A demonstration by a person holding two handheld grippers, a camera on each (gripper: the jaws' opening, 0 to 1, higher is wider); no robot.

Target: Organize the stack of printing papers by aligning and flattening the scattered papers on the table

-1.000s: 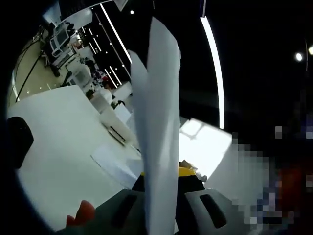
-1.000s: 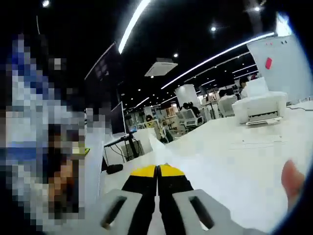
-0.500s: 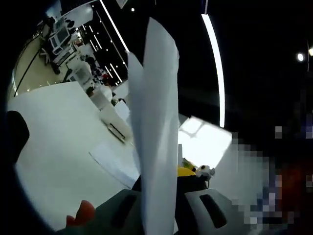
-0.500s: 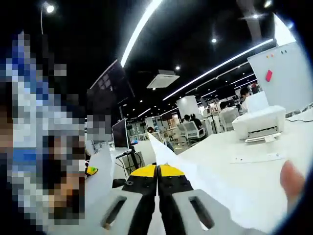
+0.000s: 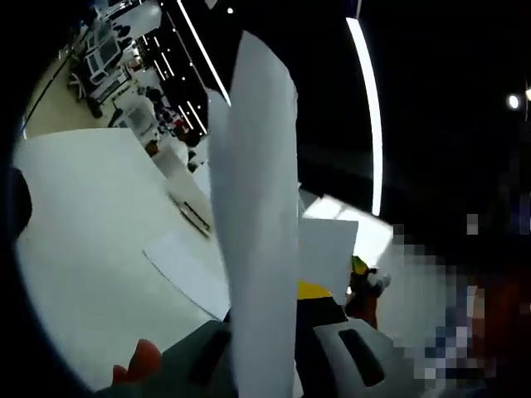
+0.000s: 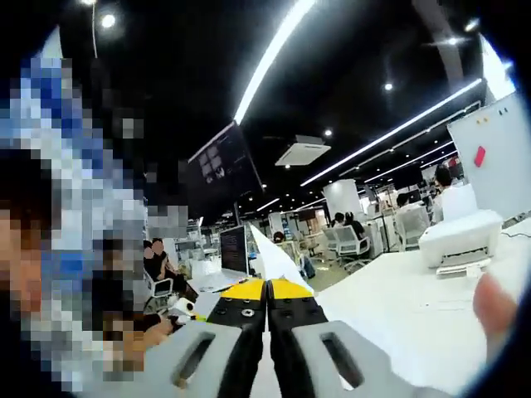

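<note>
In the left gripper view we see the left gripper [image 5: 278, 311] with its jaws clamped on a stack of papers [image 5: 257, 207] — the sheets stand edge-on and rise from between the jaws well above the white table [image 5: 83, 224]. One more sheet [image 5: 187, 269] lies flat on the table to the left of the stack, near it, and a white printer [image 5: 187, 203] sits farther back. A fingertip [image 5: 141, 361] shows at the near left beside the gripper.

In the right gripper view the right gripper [image 6: 267, 290] has its yellow-tipped jaws pressed together on the papers' thin edge [image 6: 278, 257], which runs up and away from the tips. To the right we see the table [image 6: 398, 298], a printer [image 6: 460, 240] at its far side, and a blurred finger [image 6: 496, 305] at the right edge.
</note>
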